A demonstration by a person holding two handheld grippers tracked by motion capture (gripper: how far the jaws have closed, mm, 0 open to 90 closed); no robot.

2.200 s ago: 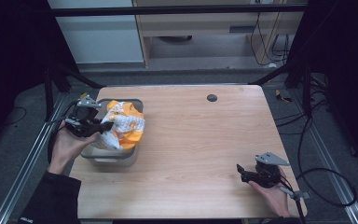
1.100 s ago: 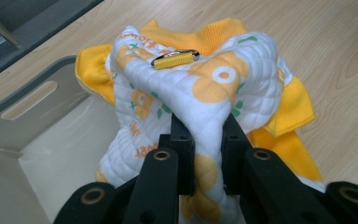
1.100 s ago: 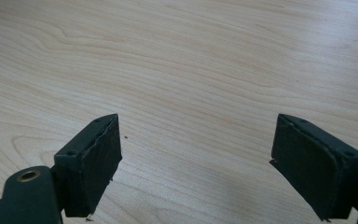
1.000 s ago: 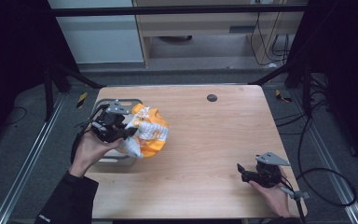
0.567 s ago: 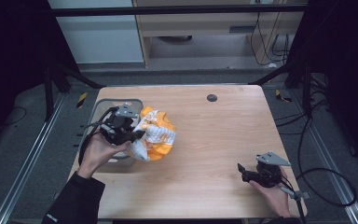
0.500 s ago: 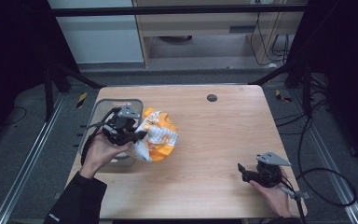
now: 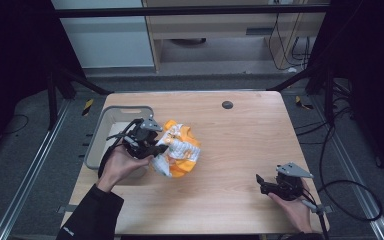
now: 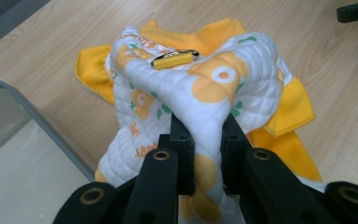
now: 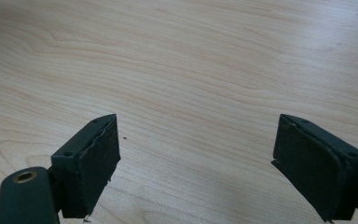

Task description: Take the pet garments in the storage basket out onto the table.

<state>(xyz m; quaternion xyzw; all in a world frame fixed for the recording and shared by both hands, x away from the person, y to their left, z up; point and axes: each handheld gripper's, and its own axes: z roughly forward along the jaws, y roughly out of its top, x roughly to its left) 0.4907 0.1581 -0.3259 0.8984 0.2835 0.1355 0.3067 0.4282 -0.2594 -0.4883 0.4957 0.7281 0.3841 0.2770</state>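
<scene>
A: High view first. The left gripper (image 7: 147, 142) is clamped on a bunched white-and-orange quilted garment (image 7: 177, 152), just past the right rim of the grey bin (image 7: 111, 115) at the table's (image 7: 240, 145) left edge.

B: So the cloth is out of the bin?

A: Most of it lies crumpled on the wood beside the bin, hanging off the jaws toward the table's middle. The right gripper (image 7: 262, 181) sits near the front right corner, well apart from it. The left hand is by far the nearer.

B: Room to work?

A: Plenty. The middle and the right half of the tabletop are bare, apart from 1 small dark round mark (image 7: 227, 104) near the far edge. My guess is the cloth gets laid out there.

B: Left gripper view?

A: The 2 black jaws pinch a thick fold of the garment (image 8: 200, 93), which bulges up and away from them. Orange lining spreads flat on the wood beyond, and a small yellow tab (image 8: 175, 59) sits on top. The bin's rim (image 8: 42, 119) curves in at the left, so any spreading should go away from it.

B: Right gripper view?

A: The right gripper (image 9: 196, 163) has its 2 jaws spread wide over bare wood, nothing between them. To help, it would have to cross toward the left edge.
</scene>
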